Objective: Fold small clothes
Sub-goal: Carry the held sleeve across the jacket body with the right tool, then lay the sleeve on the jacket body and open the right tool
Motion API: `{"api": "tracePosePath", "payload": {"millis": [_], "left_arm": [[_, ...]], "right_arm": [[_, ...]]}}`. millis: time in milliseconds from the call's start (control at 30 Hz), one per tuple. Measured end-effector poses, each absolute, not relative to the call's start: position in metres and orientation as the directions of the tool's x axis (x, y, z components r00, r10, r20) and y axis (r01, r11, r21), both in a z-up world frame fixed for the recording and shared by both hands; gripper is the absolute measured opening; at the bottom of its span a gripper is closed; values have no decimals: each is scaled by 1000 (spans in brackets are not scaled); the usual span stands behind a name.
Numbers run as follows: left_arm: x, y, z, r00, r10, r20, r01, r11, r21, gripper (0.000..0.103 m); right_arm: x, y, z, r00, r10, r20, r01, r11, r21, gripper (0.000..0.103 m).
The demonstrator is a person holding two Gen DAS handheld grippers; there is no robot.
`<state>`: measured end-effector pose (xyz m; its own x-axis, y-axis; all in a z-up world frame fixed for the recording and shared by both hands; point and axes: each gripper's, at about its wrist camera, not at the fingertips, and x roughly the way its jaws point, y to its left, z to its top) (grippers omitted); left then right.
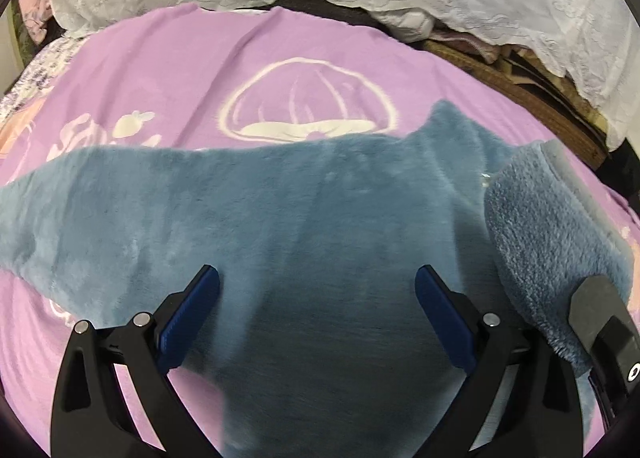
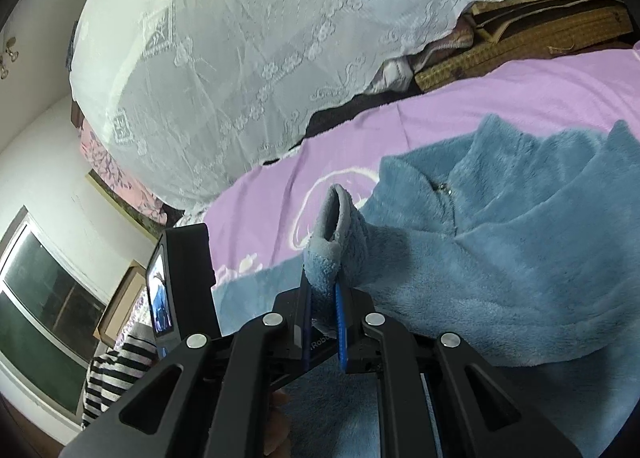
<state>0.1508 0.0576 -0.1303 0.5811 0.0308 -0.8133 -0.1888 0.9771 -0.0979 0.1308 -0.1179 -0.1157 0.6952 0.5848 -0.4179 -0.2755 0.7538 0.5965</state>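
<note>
two blue pads of the left gripper (image 1: 317,290) spread wide, gripping nothing, low over the blue fleece garment (image 1: 280,217). right gripper (image 2: 324,322) clenched on a lifted sleeve cuff (image 2: 334,225). garment spread across the purple blanket (image 1: 180,69), white lace cover (image 2: 240,57) beyond.

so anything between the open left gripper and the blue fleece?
Nothing visible. The left gripper hangs open directly over the blue fleece top, bare fabric between its fingers. The right gripper pinches a fold off to the side.
</note>
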Motion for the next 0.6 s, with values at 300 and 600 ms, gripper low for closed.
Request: {"api": "tracePosePath", "payload": {"millis": [300,600], "left_arm": [[149,90,-136,612,25,-791,-254,953,-166,96],[122,130,-109,668,-21,-744,-308,902,-301,96]], "right_arm": [[141,-111,-128,660,634,-404,-291,710,641,34],[116,-131,-108,689,625,-368,-320,718,618,35]]}}
